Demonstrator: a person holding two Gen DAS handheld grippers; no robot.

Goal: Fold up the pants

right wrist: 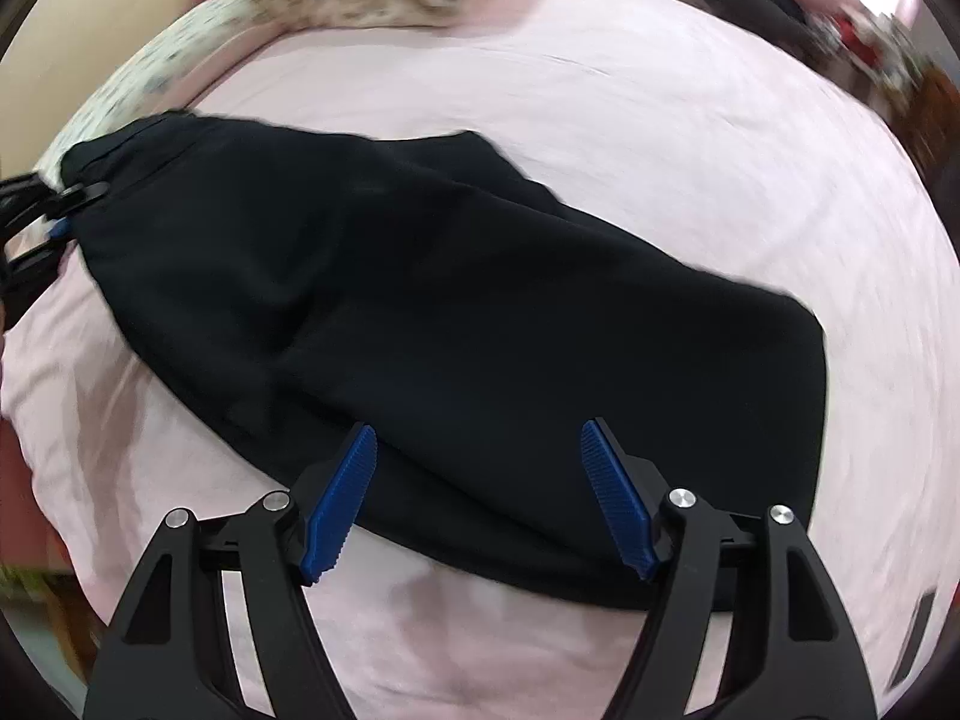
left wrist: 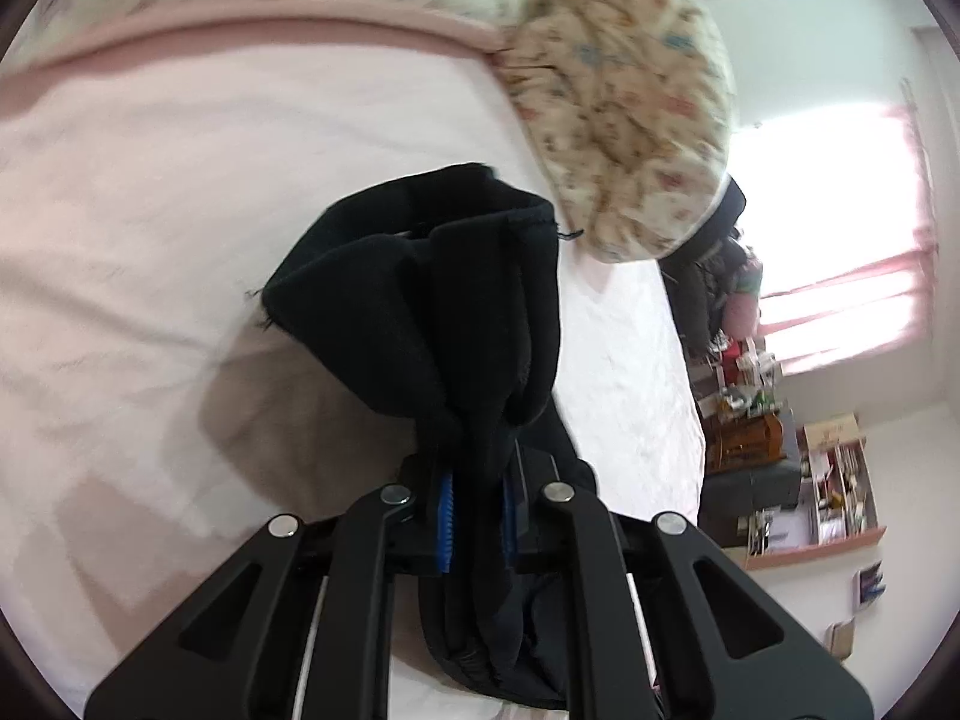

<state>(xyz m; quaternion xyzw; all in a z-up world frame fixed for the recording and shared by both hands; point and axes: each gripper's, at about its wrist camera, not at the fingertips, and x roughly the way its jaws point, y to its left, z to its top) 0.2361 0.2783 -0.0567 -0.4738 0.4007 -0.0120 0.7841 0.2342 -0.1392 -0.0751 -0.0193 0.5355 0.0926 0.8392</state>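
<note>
- The left tongs are clamped on a bunched end of the black pants.
- The right tongs stand wide apart over the pants' near edge.
- The pants lie lengthwise on the pink bed; bare sheet surrounds them, and patterned pillows line the far edge.

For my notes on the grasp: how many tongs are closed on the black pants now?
1. The left tongs pinch the black pants at one end; the right tongs are open above the other end.

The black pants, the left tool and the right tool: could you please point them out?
black pants (right wrist: 480, 312): right wrist view, middle of cloth.
left tool (left wrist: 477, 510): left wrist view, between its pads, gripping cloth.
right tool (right wrist: 480, 498): right wrist view, between open fingertips.
</note>
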